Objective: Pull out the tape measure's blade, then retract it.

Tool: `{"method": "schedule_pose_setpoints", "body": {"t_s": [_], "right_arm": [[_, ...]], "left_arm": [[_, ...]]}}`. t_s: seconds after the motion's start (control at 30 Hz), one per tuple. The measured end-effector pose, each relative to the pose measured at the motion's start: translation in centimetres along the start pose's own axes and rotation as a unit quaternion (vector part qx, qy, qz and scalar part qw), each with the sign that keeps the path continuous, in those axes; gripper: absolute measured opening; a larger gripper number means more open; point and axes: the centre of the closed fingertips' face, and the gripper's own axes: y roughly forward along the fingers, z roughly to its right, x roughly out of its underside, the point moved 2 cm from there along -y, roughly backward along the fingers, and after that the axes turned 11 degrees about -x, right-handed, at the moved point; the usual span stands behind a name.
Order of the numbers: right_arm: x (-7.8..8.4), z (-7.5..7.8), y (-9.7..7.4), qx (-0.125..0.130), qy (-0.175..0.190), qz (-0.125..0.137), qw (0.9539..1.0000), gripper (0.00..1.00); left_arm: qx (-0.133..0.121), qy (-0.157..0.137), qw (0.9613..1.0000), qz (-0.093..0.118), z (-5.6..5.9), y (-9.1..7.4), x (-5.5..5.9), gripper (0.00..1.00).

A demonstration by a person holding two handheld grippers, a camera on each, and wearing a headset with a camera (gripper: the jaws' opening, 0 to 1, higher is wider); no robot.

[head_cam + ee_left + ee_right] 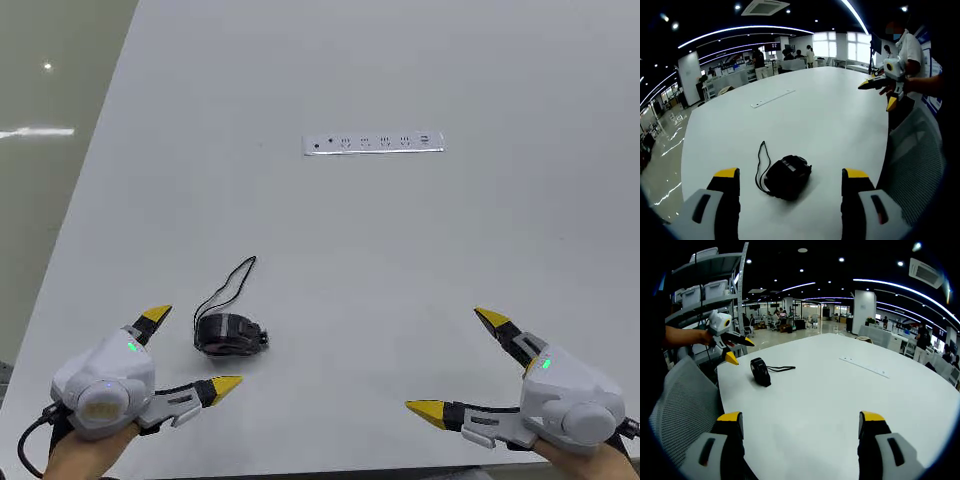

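A black tape measure (228, 334) lies on the white table (400, 260) near its front left, with a thin black wrist cord (228, 285) looping away from it. No blade shows outside the case. My left gripper (192, 348) is open, its yellow-tipped fingers to either side of the case and a little short of it, not touching. In the left gripper view the tape measure (787, 176) sits just ahead of the jaws. My right gripper (458, 362) hangs open over bare table at the front right, far from the tape measure (760, 371).
A white power strip (373, 143) lies flat near the table's middle. A grey mesh chair (920, 165) stands at the near table edge. Storage shelves (705, 285) rise behind the left gripper (732, 347). People stand far across the office.
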Motion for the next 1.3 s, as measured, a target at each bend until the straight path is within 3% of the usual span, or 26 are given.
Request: {"method": "schedule_pose_setpoints", "body": {"t_s": [0.2,0.53,0.67,0.73,0.93,1.1,1.3], "right_arm": [[-0.2,0.2,0.7,-0.015,-0.008,-0.003,0.9998,0.96],[-0.5,0.2,2.4,-0.06,-0.035,-0.018,0.9975,0.93],[-0.7,0.2,3.2,-0.077,-0.048,-0.02,0.9956,0.9],[-0.9,0.1,3.6,-0.085,-0.055,-0.02,0.9947,0.89],[-1.4,-0.4,5.0,-0.113,-0.072,-0.014,0.9909,0.85],[-2.2,-0.9,6.3,-0.133,-0.082,-0.005,0.9877,0.81],[-2.4,-1.5,7.9,-0.154,-0.096,-0.012,0.9833,0.78]], "left_arm": [[0.009,0.006,0.9999,-0.002,-0.6,0.4,-0.3,0.8],[0.051,0.046,0.997,-0.036,-0.2,1.1,0.9,0.75],[0.071,0.059,0.9948,-0.042,-0.2,1.4,0.9,0.69],[0.083,0.069,0.9926,-0.055,-0.1,1.5,1.3,0.65],[0.098,0.084,0.9901,-0.054,-0.1,2.0,1.5,0.65],[0.125,0.117,0.9831,-0.064,0.3,2.3,2.2,0.62],[0.133,0.128,0.9791,-0.086,0.2,2.8,3.0,0.59]]}}
